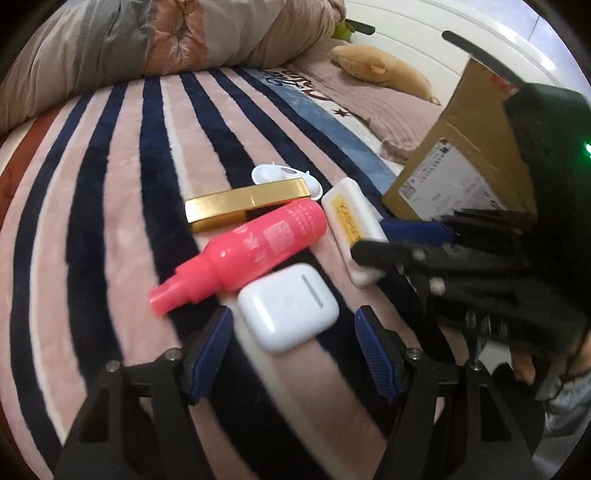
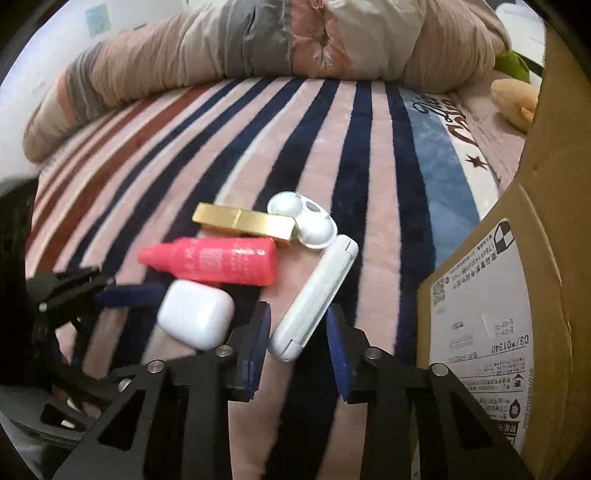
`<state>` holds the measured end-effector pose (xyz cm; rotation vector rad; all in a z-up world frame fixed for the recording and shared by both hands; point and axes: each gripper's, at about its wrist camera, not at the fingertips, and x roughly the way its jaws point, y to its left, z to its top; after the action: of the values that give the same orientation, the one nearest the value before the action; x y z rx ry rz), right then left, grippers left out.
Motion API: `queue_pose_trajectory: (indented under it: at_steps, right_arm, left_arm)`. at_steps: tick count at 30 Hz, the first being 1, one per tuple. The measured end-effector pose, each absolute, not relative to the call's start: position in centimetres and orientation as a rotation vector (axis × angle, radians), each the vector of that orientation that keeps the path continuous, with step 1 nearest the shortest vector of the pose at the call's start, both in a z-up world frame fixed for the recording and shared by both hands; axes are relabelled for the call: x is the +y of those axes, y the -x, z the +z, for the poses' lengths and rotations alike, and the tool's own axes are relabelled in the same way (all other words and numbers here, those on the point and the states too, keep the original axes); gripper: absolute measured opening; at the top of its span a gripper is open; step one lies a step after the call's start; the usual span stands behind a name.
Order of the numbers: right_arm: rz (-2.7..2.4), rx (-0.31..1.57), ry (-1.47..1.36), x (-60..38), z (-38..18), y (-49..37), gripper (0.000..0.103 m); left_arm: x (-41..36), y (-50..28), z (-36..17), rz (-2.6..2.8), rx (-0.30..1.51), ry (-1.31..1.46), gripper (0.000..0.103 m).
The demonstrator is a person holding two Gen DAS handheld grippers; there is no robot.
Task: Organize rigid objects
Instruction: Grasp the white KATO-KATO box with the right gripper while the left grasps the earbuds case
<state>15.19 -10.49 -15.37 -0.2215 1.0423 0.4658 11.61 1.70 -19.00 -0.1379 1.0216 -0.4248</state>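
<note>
Several small objects lie together on a striped blanket (image 1: 110, 184): a white earbud case (image 1: 288, 306) (image 2: 195, 314), a pink bottle (image 1: 243, 254) (image 2: 218, 264), a gold bar-shaped box (image 1: 247, 208) (image 2: 243, 223), a white double-cup piece (image 1: 284, 175) (image 2: 303, 221) and a long white case with a yellow label (image 1: 351, 229) (image 2: 317, 295). My left gripper (image 1: 293, 354) is open, its fingers on either side of the earbud case. My right gripper (image 2: 299, 343) is open, its fingers straddling the near end of the long white case; it also shows in the left wrist view (image 1: 402, 240).
A cardboard box (image 1: 465, 155) (image 2: 517, 295) with a white shipping label stands at the right. A rolled duvet (image 2: 258, 48) lies across the back of the bed. A tan plush toy (image 1: 384, 66) and a white headboard (image 1: 424, 33) are at the far right.
</note>
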Motion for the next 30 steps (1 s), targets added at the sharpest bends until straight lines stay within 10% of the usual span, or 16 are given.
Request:
queue_pose_trajectory:
  at_steps: [20,24,30]
  right_arm:
    - [0.769,1.196,0.219,-10.2,-14.4,-12.5,0.014]
    - [0.64,1.162,0.326,-9.5,-15.4,-12.9,0.049]
    - [0.674,1.177,0.369,-8.1,-17.2,-13.6,0.052]
  left_arm:
    - [8.4,-6.7,-18.4,-0.328,1.113,0.012,0.055]
    - [8.8,-6.4,-18.5,-0.299,1.091,0.043,0.057]
    - [8.2,-6.3,-19.0,-0.218,1.059,0.099,0.058]
